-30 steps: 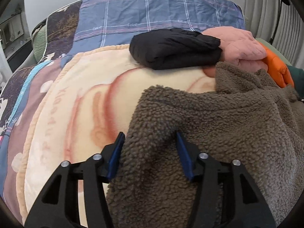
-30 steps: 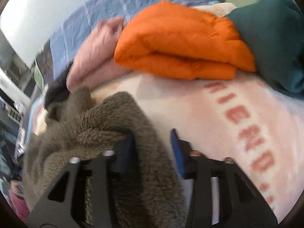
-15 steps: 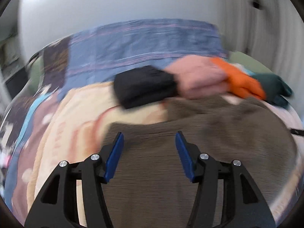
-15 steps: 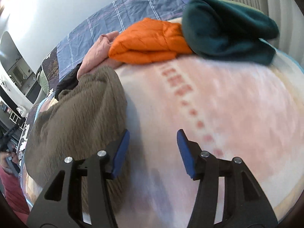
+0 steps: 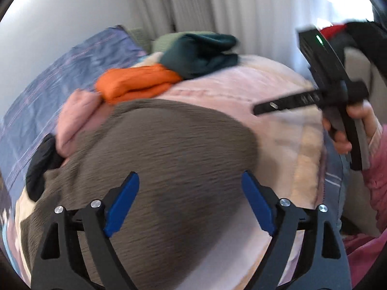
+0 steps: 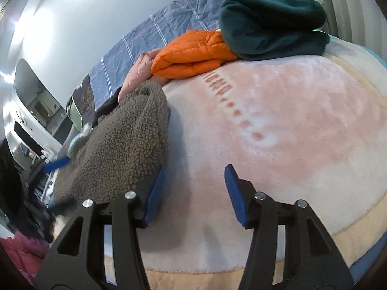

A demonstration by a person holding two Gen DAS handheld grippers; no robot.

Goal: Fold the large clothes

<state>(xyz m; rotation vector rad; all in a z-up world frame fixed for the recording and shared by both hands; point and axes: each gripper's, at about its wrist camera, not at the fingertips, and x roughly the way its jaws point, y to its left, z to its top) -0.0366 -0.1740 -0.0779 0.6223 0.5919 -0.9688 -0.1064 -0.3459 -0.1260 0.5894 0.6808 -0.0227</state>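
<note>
A brown fleece garment point(image 5: 164, 164) lies folded in a mound on the pink blanket point(image 5: 278, 111). My left gripper point(image 5: 191, 198) is open and hovers above it, holding nothing. My right gripper point(image 6: 193, 188) is open and empty over the blanket point(image 6: 290, 120), just right of the fleece point(image 6: 125, 145). The right gripper's body point(image 5: 324, 84) shows at the right of the left wrist view, lifted off the bed. The left wrist view is motion-blurred.
Folded garments line the far side of the bed: dark green point(image 6: 271, 19), orange point(image 6: 193, 50), pink point(image 6: 140, 72) and black point(image 5: 41, 162). A blue plaid sheet point(image 6: 157, 31) lies behind. Curtains point(image 5: 229, 7) hang beyond. A cabinet point(image 6: 29, 111) stands at the left.
Both grippers let go of the fleece, opened wider and pulled back. The left view swung to the right; the fleece now lies as a mound on the blanket.
</note>
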